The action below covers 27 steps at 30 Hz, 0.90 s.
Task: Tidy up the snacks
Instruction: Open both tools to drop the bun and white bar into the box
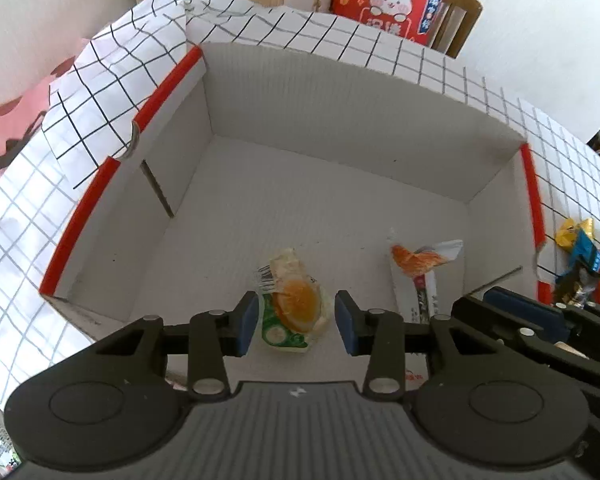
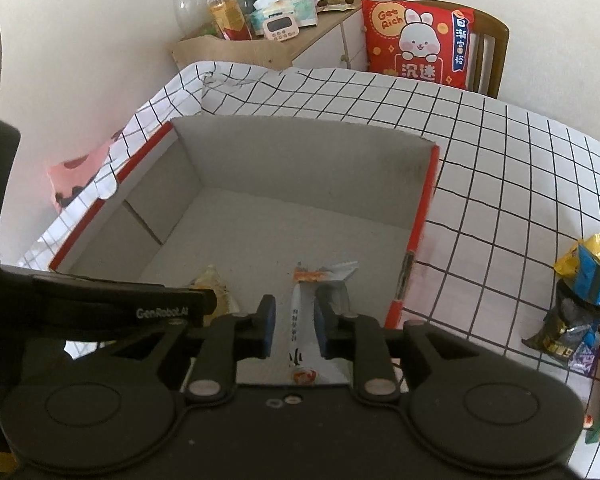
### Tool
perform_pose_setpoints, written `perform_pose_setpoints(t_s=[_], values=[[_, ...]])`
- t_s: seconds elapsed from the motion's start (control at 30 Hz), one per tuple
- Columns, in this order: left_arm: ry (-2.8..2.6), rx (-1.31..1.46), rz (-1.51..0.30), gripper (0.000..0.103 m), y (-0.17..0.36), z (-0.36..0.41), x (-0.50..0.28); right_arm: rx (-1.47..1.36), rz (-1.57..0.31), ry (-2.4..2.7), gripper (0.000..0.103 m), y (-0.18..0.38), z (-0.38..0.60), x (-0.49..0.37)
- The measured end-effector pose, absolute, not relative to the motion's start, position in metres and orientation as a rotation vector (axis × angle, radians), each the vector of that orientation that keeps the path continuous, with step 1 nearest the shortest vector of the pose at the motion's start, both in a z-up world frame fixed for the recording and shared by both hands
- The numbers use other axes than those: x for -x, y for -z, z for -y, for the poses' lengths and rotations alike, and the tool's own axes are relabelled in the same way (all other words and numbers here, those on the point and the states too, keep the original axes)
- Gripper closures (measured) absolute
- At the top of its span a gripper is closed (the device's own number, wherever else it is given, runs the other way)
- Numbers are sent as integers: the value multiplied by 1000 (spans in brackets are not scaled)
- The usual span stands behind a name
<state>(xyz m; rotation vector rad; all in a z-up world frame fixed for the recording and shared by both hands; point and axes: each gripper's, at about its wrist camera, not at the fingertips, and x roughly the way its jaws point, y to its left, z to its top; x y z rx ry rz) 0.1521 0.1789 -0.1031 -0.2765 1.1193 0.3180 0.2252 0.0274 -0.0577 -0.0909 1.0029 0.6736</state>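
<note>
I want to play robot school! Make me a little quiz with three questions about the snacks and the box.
1. True or false: the left claw is squeezing the orange-and-green snack packet tight.
2. Which snack sits between the fingers of the right claw? A) the white snack packet B) the blue-and-yellow bag C) a bottle
3. Fill in: the blue-and-yellow bag lies outside the box, on the ______ tablecloth.

Key
1. False: its fingers stand apart on either side of the packet.
2. A, though I cannot tell if the pads press it.
3. Checked (white with black lines).
</note>
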Motion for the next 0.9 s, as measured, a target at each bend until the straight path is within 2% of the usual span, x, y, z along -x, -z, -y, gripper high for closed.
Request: perform_pose_setpoints(t_s=[0.23, 0.37, 0.6, 0.7, 0.8, 0.9], values=[[-292, 262, -1051, 61, 80, -168, -137, 48, -970, -695, 74, 36, -5, -215], [-274, 251, -1007, 54, 62, -156, -127, 46, -938, -709, 72, 23, 8, -207], [-238, 219, -942, 53, 35, -129, -113, -2, -894, -713, 67, 0, 41, -198], [-221, 205, -913, 53, 22, -115, -107, -22, -872, -705, 63, -8, 57, -196], [-205, 189, -884, 46, 13, -100, -103, -38, -849, -697, 58, -15, 74, -193], [-188, 169, -859, 46, 6, -82, -99, -44, -824, -685, 47, -21, 89, -189]])
